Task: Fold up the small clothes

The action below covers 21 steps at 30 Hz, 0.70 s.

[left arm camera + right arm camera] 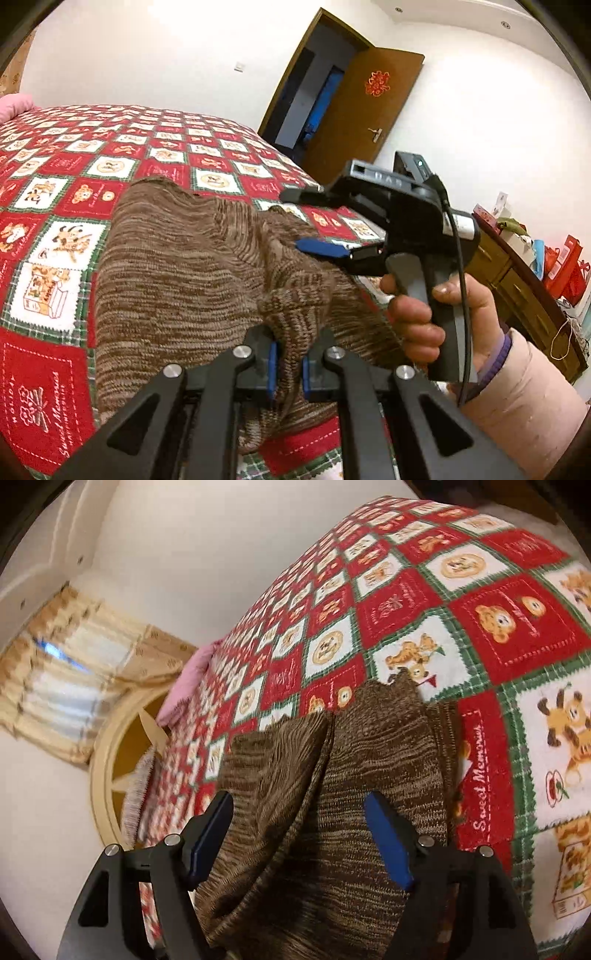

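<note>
A brown knit sweater (177, 266) lies partly folded on a bed with a red, white and green patchwork bedspread (74, 162). My left gripper (289, 365) is shut on a bunched fold of the sweater at its near edge. My right gripper (312, 221), held in a person's hand (417, 325), hovers over the sweater's right side, open. In the right wrist view the right gripper (295, 838) stands wide open, and the sweater (354, 782) lies between and beyond its blue pads (388, 845) without being pressed. A fold line runs down the sweater's middle.
The bedspread (480, 602) stretches far beyond the sweater. A pink pillow (192, 675) lies at the head of the bed near a curtained window (74, 672). An open brown door (354, 114) and a cluttered wooden dresser (524, 280) stand to the right.
</note>
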### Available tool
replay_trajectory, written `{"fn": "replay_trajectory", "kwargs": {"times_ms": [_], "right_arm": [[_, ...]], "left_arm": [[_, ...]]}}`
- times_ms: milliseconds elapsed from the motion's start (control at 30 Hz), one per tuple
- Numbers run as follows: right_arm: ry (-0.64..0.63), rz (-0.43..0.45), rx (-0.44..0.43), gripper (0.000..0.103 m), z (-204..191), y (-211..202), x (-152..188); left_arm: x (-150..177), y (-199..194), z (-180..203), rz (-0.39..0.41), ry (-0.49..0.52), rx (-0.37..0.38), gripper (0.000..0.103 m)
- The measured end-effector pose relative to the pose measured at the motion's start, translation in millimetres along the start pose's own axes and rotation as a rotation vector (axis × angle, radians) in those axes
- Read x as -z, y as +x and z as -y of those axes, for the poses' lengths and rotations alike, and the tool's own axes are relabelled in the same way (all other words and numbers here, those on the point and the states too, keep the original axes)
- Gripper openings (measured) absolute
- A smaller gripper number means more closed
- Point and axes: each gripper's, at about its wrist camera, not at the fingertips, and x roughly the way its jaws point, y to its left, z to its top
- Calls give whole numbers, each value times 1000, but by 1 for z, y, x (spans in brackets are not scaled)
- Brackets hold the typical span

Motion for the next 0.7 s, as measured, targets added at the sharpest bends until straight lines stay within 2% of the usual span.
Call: {"fn": "replay_trajectory", "kwargs": {"times_ms": [100, 167, 233, 267, 300, 367, 433, 533, 600, 700], "right_arm": [[-31, 14, -26, 72, -9, 1, 0], [-60, -35, -24, 72, -15, 9, 1], [-92, -89, 32, 70, -23, 26, 7], [-126, -100, 82, 54, -28, 34, 10], [-153, -102, 133, 33, -31, 40, 11], [-154, -96, 175, 13, -34, 49, 8], [-147, -74, 172, 10, -35, 47, 4], [-269, 6, 173, 7, -58, 23, -1], [-349, 60, 198, 7, -73, 3, -2], [-387, 89, 251, 7, -73, -15, -11]], "left_arm": [[2, 0, 3, 8, 14, -2, 9], [2, -4, 3, 18, 8, 2, 9], [-1, -6, -3, 30, -20, 18, 9], [-1, -10, -5, 36, -32, 26, 9], [-1, -11, -6, 39, -36, 28, 9], [-1, -8, -4, 24, -19, 14, 9], [-2, -6, 1, 13, 5, 9, 9], [-6, -5, 17, 27, 59, 27, 9], [-10, 0, 29, 24, 90, 47, 9], [-11, 17, 42, -10, 132, 50, 10]]}}
